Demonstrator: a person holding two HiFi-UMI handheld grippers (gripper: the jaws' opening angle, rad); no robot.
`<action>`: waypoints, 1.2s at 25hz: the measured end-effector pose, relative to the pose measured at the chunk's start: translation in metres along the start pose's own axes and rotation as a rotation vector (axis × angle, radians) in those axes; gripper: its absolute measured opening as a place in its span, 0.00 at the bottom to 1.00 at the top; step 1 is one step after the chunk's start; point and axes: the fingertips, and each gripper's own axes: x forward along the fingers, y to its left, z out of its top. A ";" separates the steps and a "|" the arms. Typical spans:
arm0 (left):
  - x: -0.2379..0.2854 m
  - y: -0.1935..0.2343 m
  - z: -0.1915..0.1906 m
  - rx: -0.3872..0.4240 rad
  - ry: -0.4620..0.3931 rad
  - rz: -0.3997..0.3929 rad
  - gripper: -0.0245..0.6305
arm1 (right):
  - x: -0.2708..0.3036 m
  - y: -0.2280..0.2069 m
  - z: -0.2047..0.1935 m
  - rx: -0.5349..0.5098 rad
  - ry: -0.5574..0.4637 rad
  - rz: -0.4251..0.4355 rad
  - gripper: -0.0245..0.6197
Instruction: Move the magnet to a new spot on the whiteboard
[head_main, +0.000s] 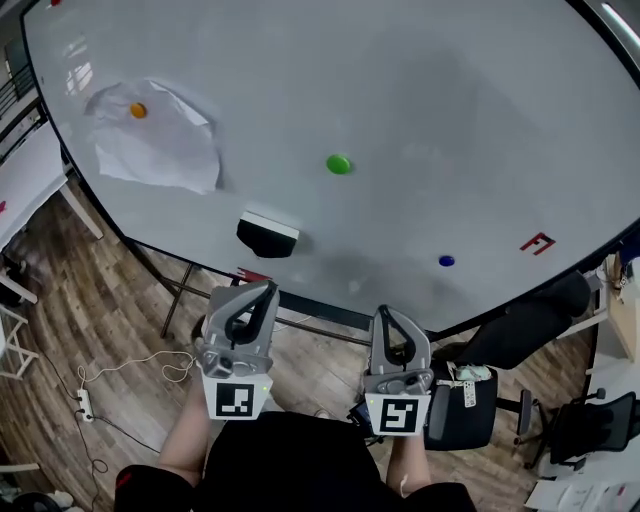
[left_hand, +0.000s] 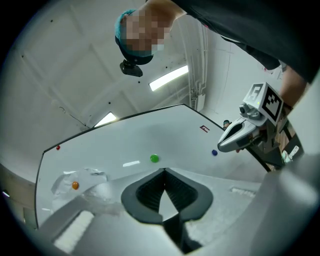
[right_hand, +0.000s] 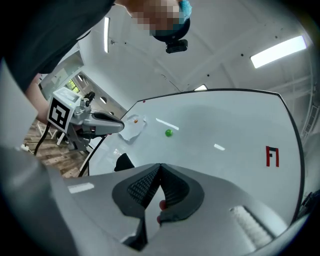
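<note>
The person stands in front of the whiteboard (head_main: 450, 120) with a claw in each hand. Both claws are low, just under the board's bottom edge and close to the person's body. Neither one touches the board.

The left gripper (head_main: 266, 288) has its jaws pressed together with nothing in them. The right gripper (head_main: 386, 312) has its jaw tips together too. A tiny red bit shows in the gap lower down, but it is too small to tell what it is.

Three magnets sit on the board. The green magnet (head_main: 339, 164) is near the middle, with bare board all around it. The blue magnet (head_main: 446, 261) is low on the right, near a red mark (head_main: 537, 243). The orange magnet (head_main: 138, 110) is far up on the left and pins a crumpled paper (head_main: 165, 150). A black eraser (head_main: 267, 235) sticks to the board just above the left gripper.

It looks like the job is only starting, as no magnet is held. The green magnet seems the easiest to pick. Next, one claw needs to open its jaws, reach up to a magnet, squeeze its sides and pull it off. Then it can go on a bare spot, away from the paper and eraser.
</note>
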 end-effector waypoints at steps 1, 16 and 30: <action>0.004 0.001 -0.001 -0.004 -0.010 -0.012 0.04 | 0.000 -0.001 0.000 -0.004 0.004 -0.017 0.04; 0.067 0.005 0.002 0.049 -0.103 -0.143 0.04 | -0.006 -0.006 -0.004 -0.034 0.089 -0.170 0.04; 0.126 0.027 0.003 0.100 -0.075 -0.146 0.07 | -0.005 -0.010 -0.003 -0.055 0.105 -0.245 0.04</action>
